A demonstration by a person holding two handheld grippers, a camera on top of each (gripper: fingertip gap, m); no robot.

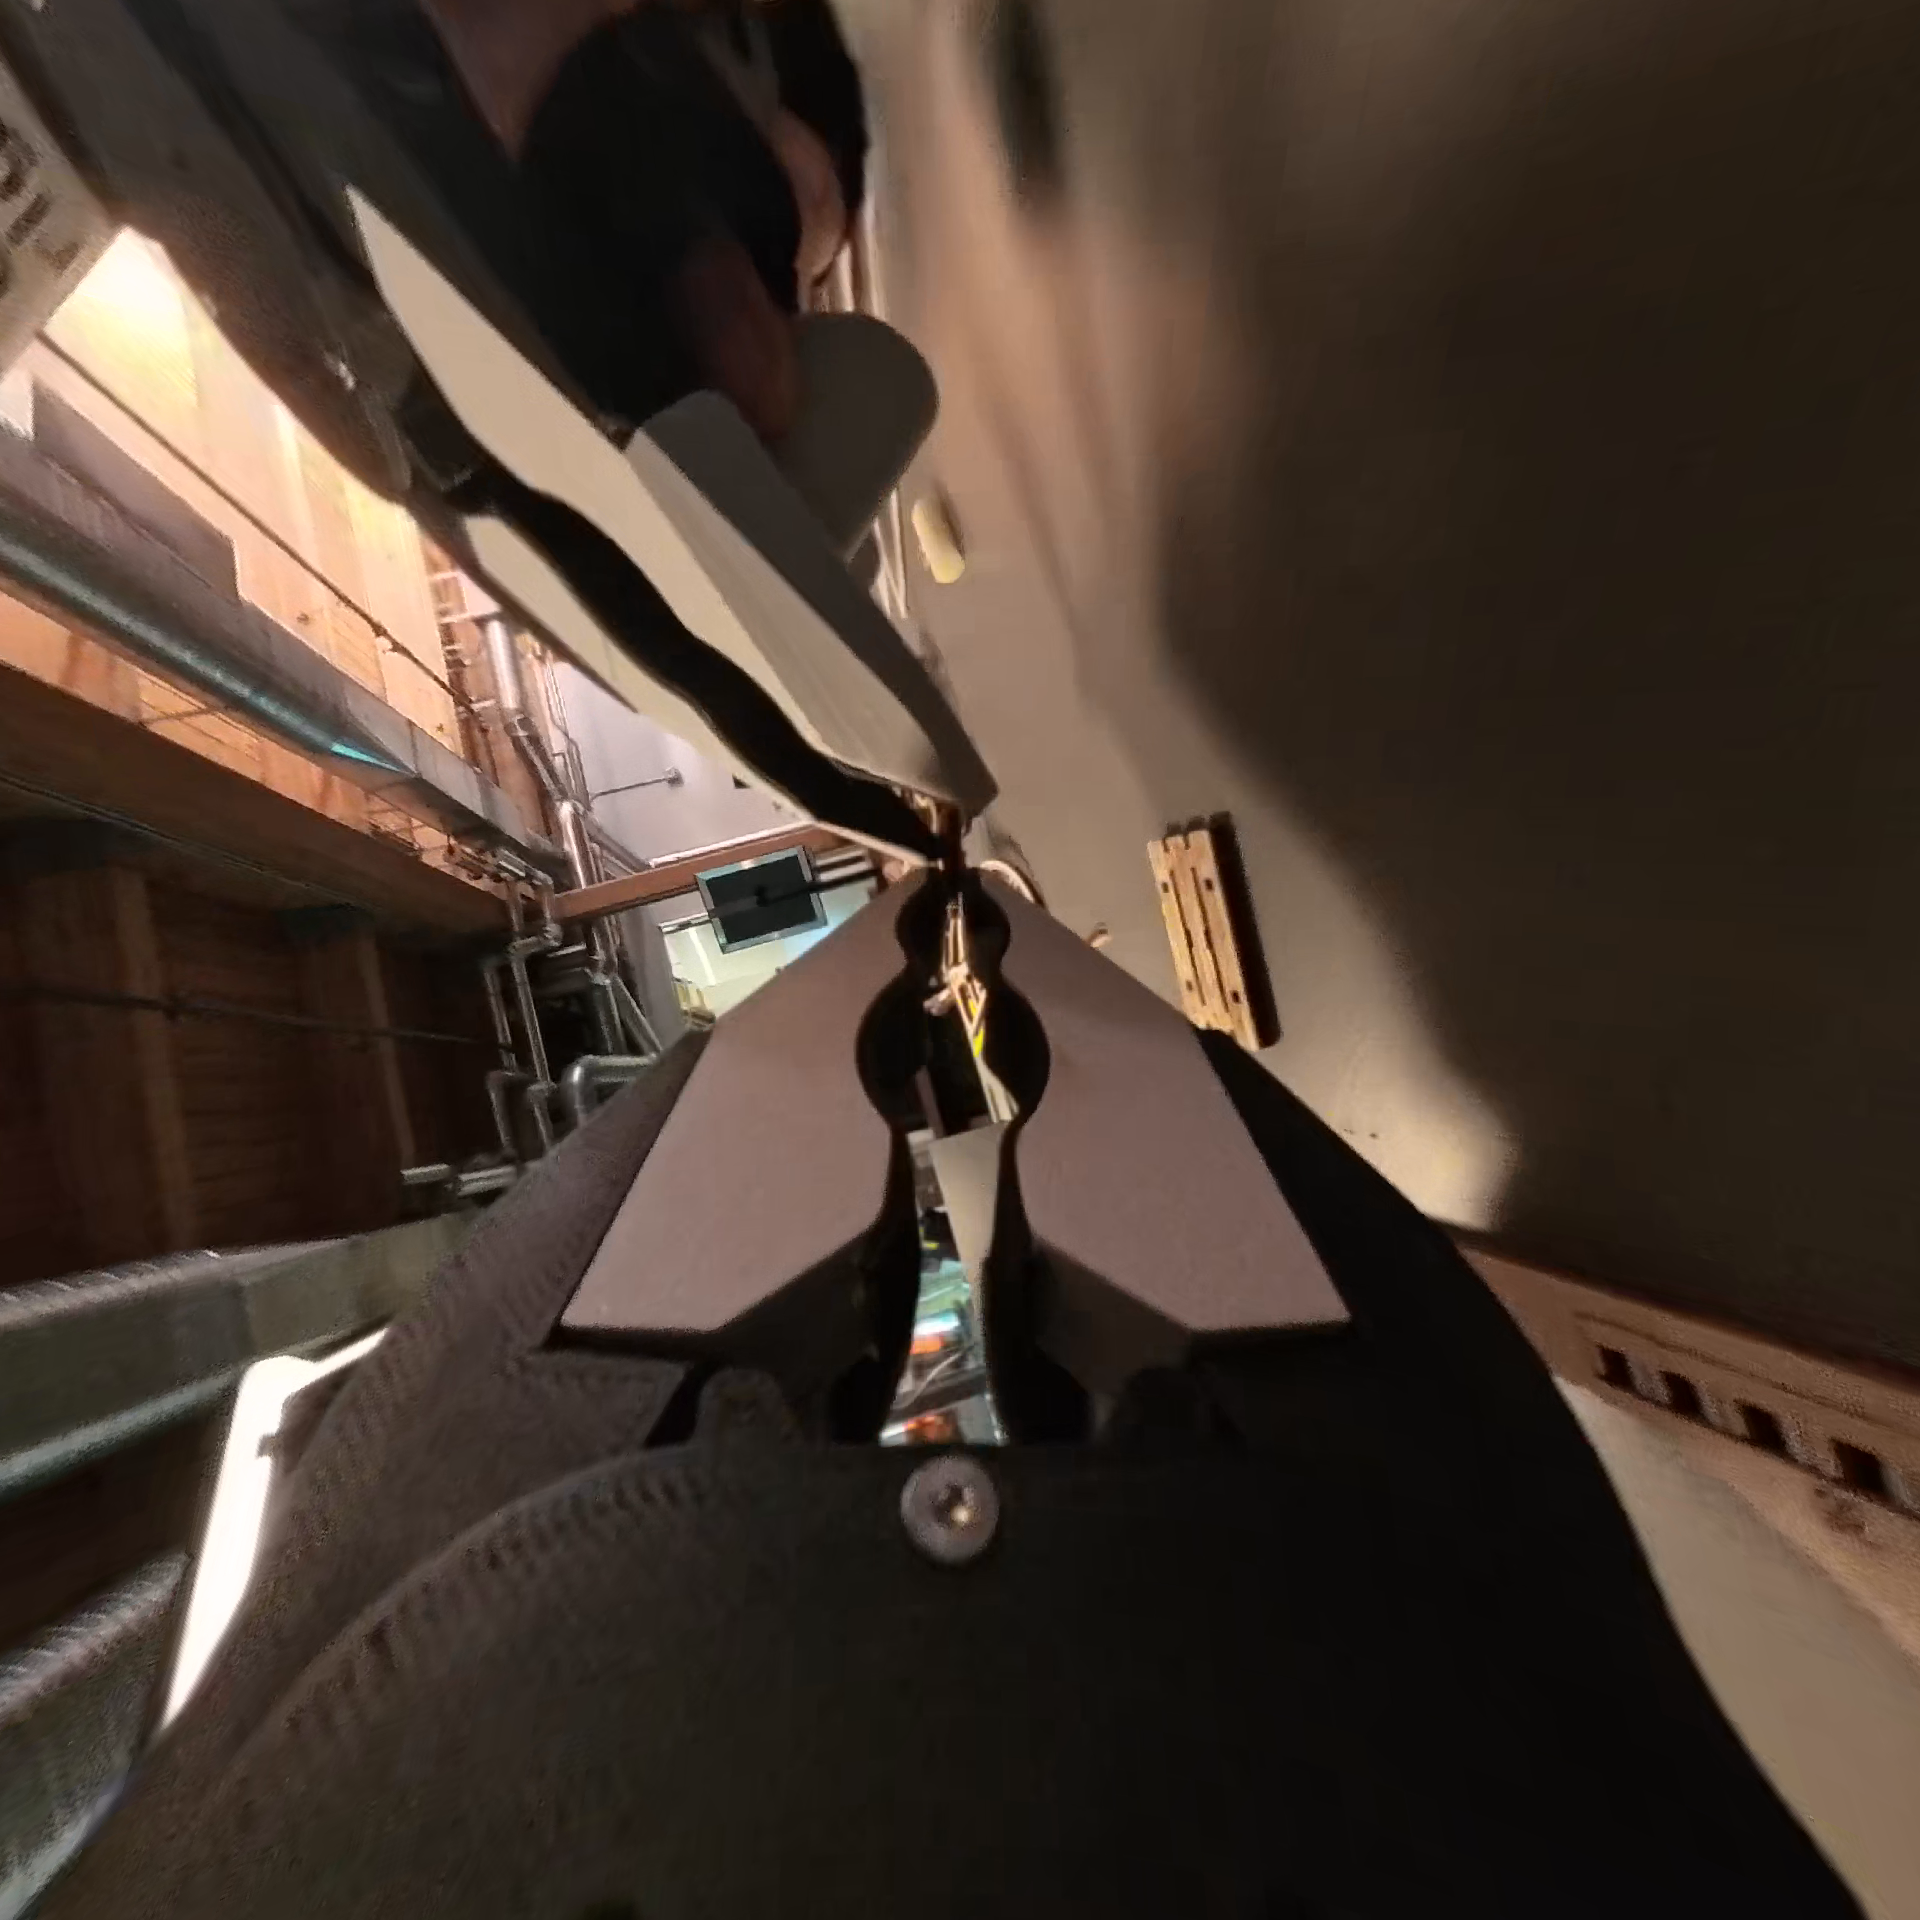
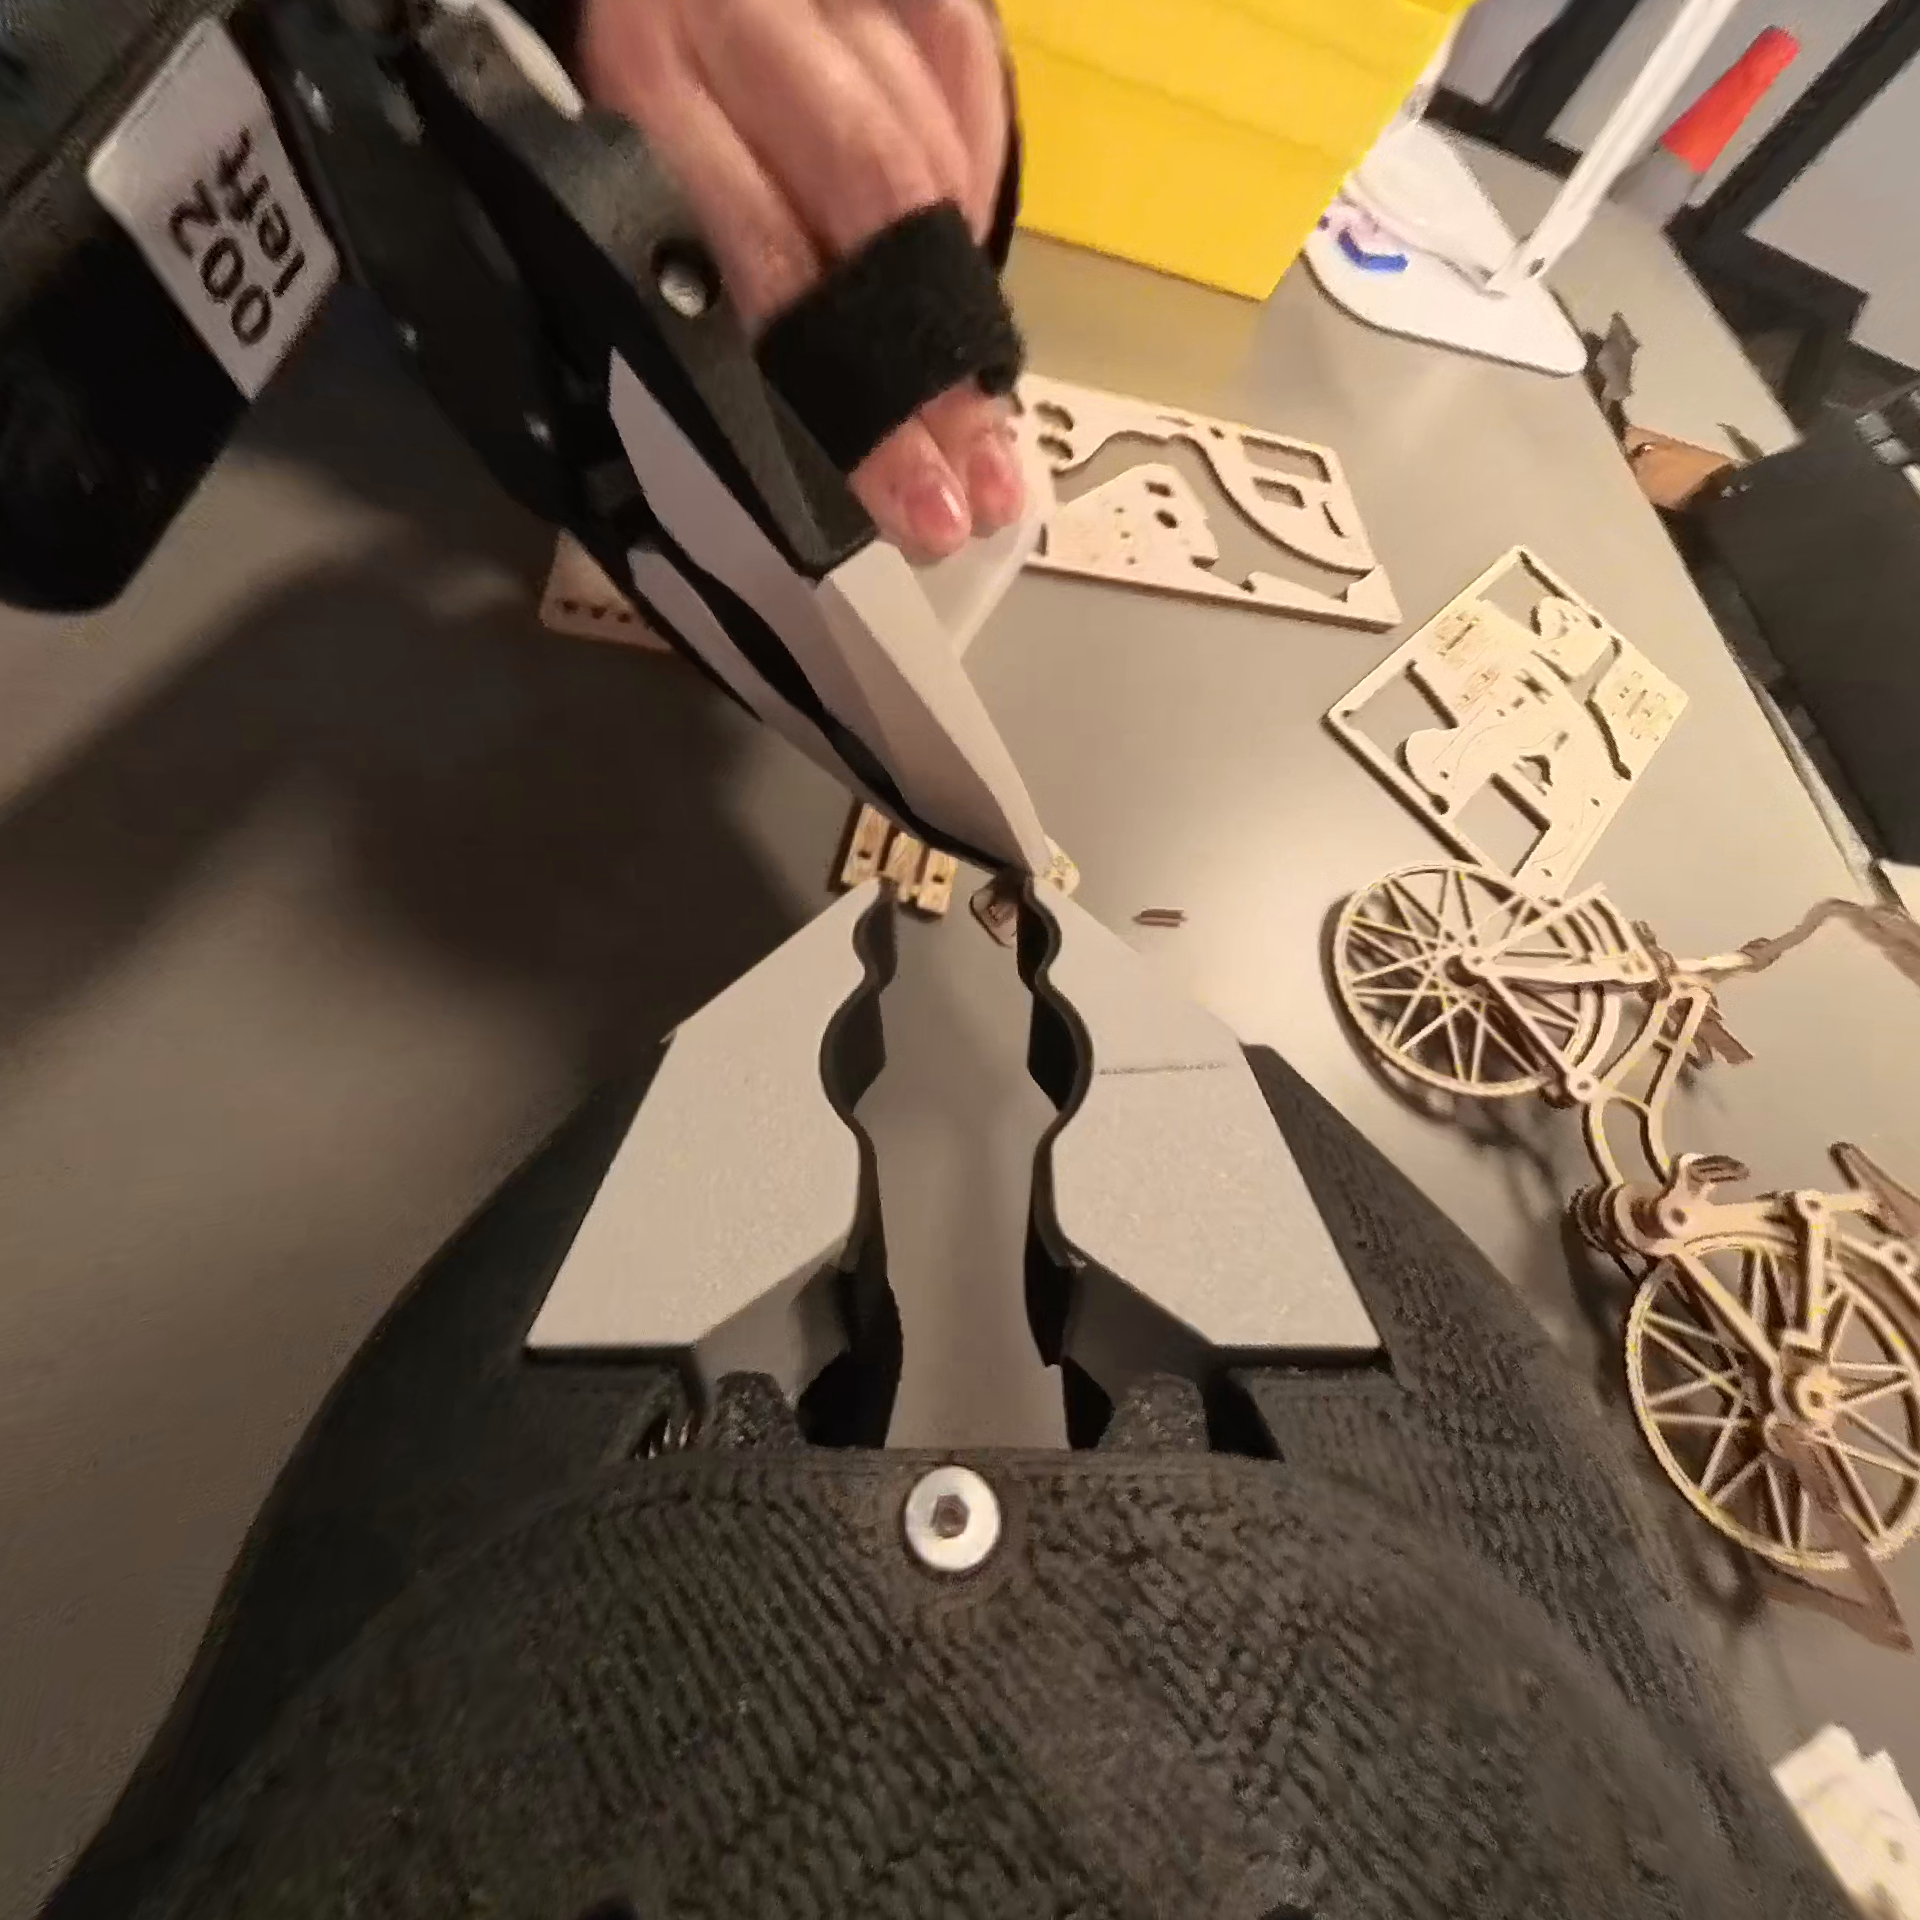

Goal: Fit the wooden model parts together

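Note:
My left gripper (image 1: 940,883) is shut on a small wooden piece (image 2: 1060,865) that pokes out at its tips. It is rolled on its side above the grey table (image 2: 1195,748). In the right wrist view it (image 2: 1023,857) comes down from the upper left, held by a hand. My right gripper (image 2: 956,904) is open and empty, and its right fingertip (image 2: 1042,902) is close against the left gripper's tips and the piece. In the left wrist view the right gripper (image 1: 940,816) reaches in from the upper left. A part-built wooden bicycle (image 2: 1558,1039) lies on the table to the right.
Two cut-out wooden sheets (image 2: 1195,509) (image 2: 1507,727) lie beyond the grippers. Small loose wooden parts (image 2: 894,868) lie just under the tips. A yellow box (image 2: 1174,135) and a white stand base (image 2: 1455,260) are at the back. A slotted wooden block (image 1: 1210,935) lies on the table. Both grippers' tips are close together, under 4 cm apart. Left tips and right tips are each some 15 cm from the part-built wooden bicycle (image 2: 1558,1039).

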